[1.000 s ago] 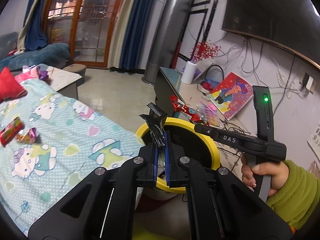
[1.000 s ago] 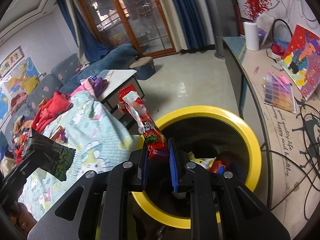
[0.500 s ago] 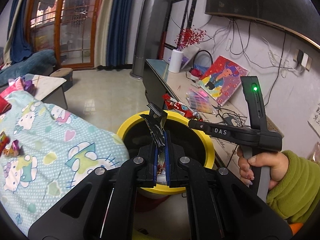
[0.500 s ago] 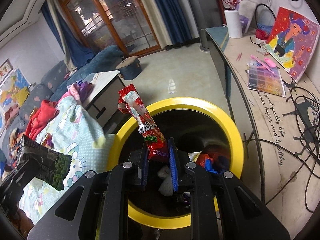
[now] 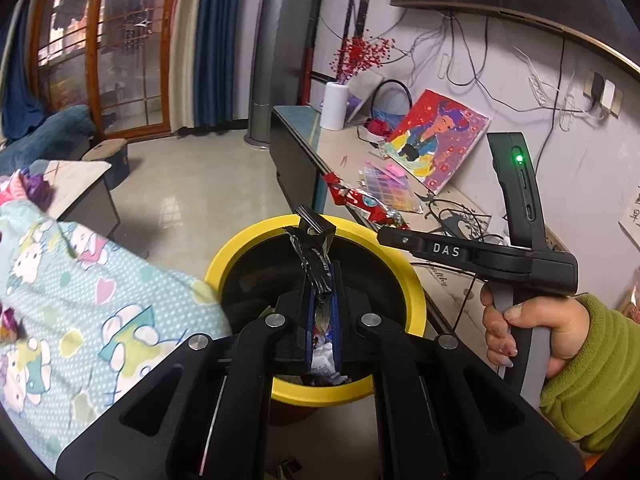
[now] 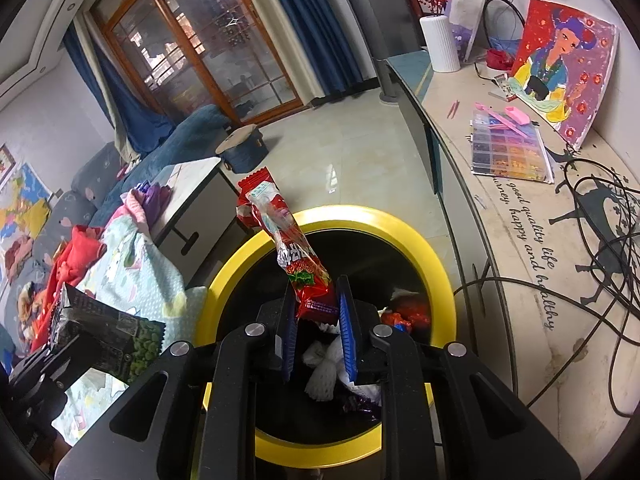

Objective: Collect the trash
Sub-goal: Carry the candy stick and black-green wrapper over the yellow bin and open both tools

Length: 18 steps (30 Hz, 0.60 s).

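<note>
Only the left view shows the hand (image 5: 520, 332); both show the bin (image 5: 256, 240). Left fingers (image 5: 322, 280) pinch a black wrapper (image 5: 316, 260) above it. Right fingers (image 6: 318, 296) pinch a red wrapper (image 6: 288, 240) over trash (image 6: 320, 372) inside.

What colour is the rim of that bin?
Bright yellow, around a black inside; the bin shows best in the right wrist view.

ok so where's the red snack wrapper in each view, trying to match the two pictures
Left wrist view: the red snack wrapper is right of centre, beyond the bin, held out by the right tongs.
Right wrist view: the wrapper is at centre, pinched at its lower end, standing up over the bin.
Shared landmark: the yellow-rimmed bin, low and central in both.
</note>
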Available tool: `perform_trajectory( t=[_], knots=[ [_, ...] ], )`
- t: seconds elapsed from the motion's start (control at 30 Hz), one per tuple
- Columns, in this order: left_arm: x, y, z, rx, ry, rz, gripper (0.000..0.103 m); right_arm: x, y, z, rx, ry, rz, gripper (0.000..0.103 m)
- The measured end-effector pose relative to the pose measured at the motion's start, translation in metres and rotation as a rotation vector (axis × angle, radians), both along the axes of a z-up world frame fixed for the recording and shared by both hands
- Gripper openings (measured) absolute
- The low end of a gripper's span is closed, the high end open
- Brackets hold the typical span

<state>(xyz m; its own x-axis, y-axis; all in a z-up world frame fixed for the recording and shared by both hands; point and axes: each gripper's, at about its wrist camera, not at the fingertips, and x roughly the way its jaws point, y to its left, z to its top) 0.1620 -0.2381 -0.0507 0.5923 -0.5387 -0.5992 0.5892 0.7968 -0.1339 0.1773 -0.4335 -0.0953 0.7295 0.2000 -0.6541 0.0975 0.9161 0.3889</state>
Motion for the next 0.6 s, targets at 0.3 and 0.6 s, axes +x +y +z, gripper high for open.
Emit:
perform_trajectory(
  t=[0.3, 0.6],
  knots=[
    [0.01, -0.016, -0.015, 0.039, 0.03, -0.035, 0.003, 0.004, -0.004, -0.011, 0.026, 0.028, 0.004, 0.021],
    [0.026, -0.016, -0.025, 0.046, 0.071, -0.014, 0.003, 0.007, -0.001, -0.021, 0.042, 0.054, 0.017, 0.023]
  ],
)
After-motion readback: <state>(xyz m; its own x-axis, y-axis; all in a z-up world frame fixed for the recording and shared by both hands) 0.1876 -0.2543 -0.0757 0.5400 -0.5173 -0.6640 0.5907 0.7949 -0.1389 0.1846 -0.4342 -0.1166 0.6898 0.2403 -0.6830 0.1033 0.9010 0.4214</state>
